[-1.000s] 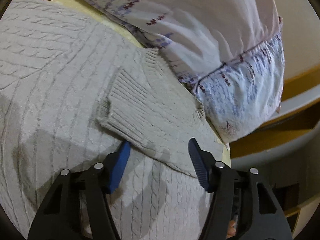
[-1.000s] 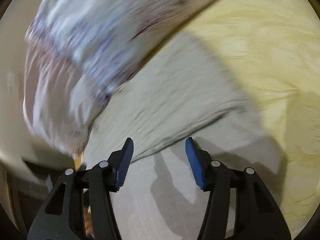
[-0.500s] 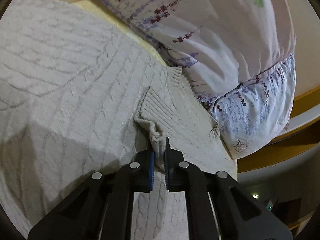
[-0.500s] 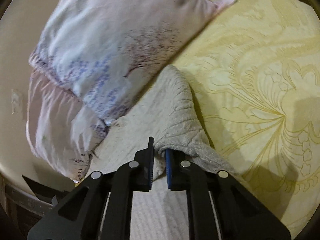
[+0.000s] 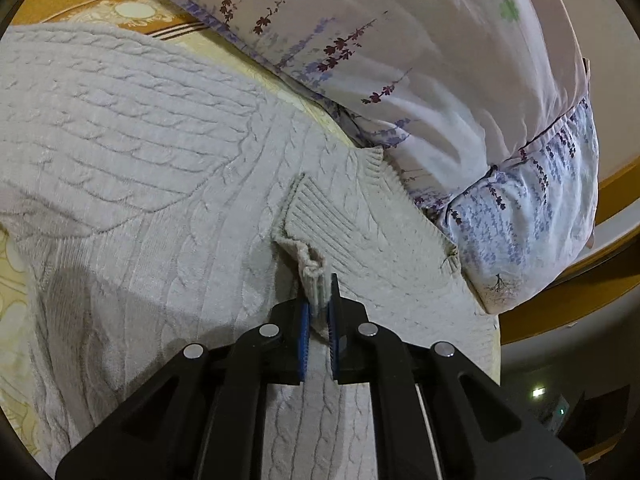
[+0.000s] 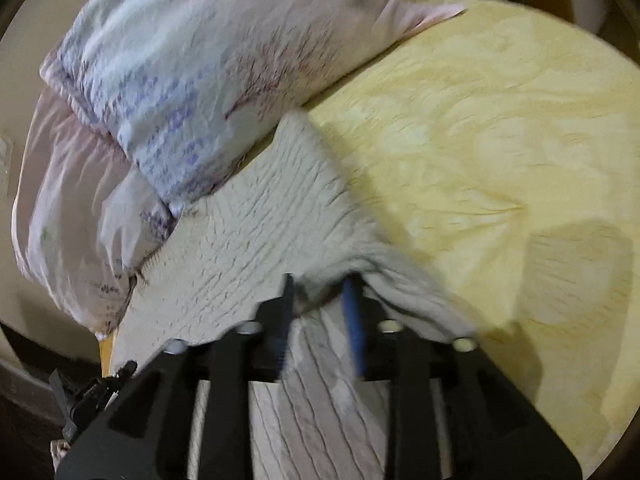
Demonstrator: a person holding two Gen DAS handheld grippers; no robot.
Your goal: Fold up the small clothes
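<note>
A cream cable-knit sweater (image 5: 140,152) lies spread on the bed. A ribbed sleeve cuff (image 5: 320,216) is folded in over its body. My left gripper (image 5: 318,304) is shut on a pinched bunch of that cuff. In the right wrist view the sweater (image 6: 272,216) lies beside the pillows. My right gripper (image 6: 320,296) has its jaws a little apart around a raised fold of the knit; this view is blurred by motion.
Two floral pillows (image 5: 440,80) lie against the sweater's far edge, also in the right wrist view (image 6: 180,80). A yellow patterned bedspread (image 6: 500,160) stretches to the right. The bed's wooden edge (image 5: 560,300) and a drop to the floor lie beyond the pillows.
Both grippers closed on the sweater from wide open a second ago. Since half a second ago the right jaws have parted somewhat and the right view has shifted; the left still pinches the cuff.
</note>
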